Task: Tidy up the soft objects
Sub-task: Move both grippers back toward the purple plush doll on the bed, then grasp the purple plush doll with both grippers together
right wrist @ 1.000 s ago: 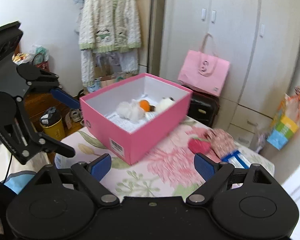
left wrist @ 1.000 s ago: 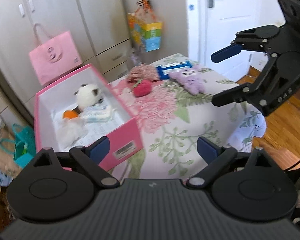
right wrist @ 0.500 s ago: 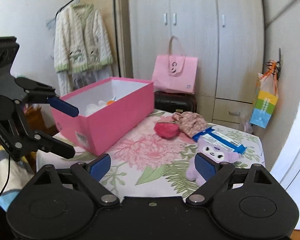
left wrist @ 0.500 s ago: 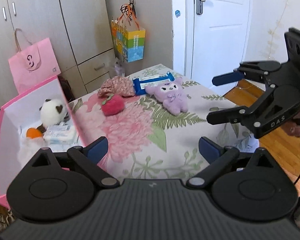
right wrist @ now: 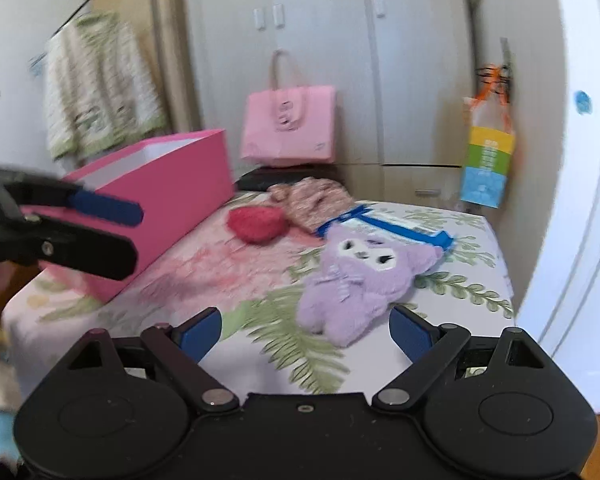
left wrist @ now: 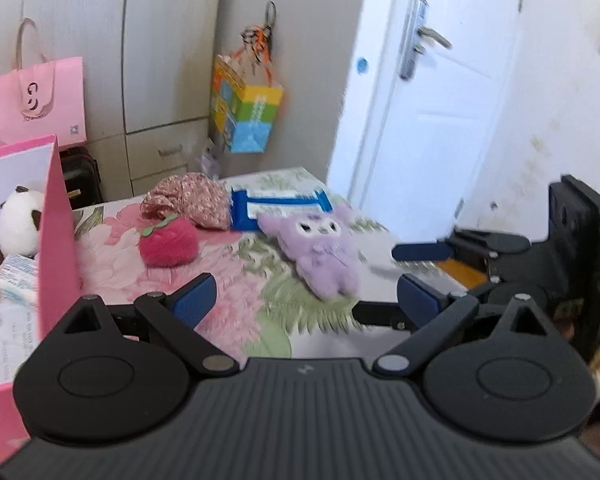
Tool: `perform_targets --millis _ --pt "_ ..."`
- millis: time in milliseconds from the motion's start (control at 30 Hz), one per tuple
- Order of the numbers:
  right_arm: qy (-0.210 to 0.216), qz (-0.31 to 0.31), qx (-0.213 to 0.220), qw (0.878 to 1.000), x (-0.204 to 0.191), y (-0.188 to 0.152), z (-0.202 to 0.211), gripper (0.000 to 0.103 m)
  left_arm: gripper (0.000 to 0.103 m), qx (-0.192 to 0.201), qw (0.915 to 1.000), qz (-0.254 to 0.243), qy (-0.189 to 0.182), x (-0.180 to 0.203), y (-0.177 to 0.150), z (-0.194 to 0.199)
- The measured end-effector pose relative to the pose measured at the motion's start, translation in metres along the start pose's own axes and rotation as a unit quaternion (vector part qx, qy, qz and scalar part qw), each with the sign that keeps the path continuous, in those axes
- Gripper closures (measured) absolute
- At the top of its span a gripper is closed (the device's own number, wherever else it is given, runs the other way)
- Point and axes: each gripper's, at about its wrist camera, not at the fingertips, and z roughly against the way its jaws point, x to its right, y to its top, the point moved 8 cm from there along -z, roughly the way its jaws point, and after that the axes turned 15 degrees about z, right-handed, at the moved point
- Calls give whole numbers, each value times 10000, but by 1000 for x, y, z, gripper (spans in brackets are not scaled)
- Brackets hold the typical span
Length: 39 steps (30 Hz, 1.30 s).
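Above the floral bedspread (right wrist: 284, 352), both grippers tilted downward, fingers (right wrist: 406, 330) spread

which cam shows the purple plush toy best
The right wrist view: the purple plush toy lies close ahead of the open right gripper, face and body fully visible. The left wrist view shows it farther off, smaller and blurred, with the open left gripper below it.

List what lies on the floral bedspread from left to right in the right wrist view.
Open pink cardboard box → red strawberry plush → crumpled floral fabric pouch → purple plush doll.
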Motion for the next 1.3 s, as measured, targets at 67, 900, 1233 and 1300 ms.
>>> perform_targets --millis 67,900,1233,1300 --pt "-65 -89 7 9999 6 0 -10 10 5 82 9999 -21 61 0 1 -13" --pt "-262 -532 -490 9970 25 -6 -66 32 60 -448 9953 795 323 9 -4 -126" --pt "-568 -644 -309 9958 11 -11 -52 49 64 -236 9960 618 594 21 -15 -111" --pt "-549 -726 -233 9956 7 -13 -48 49 64 -243 9958 649 606 21 -19 -105"
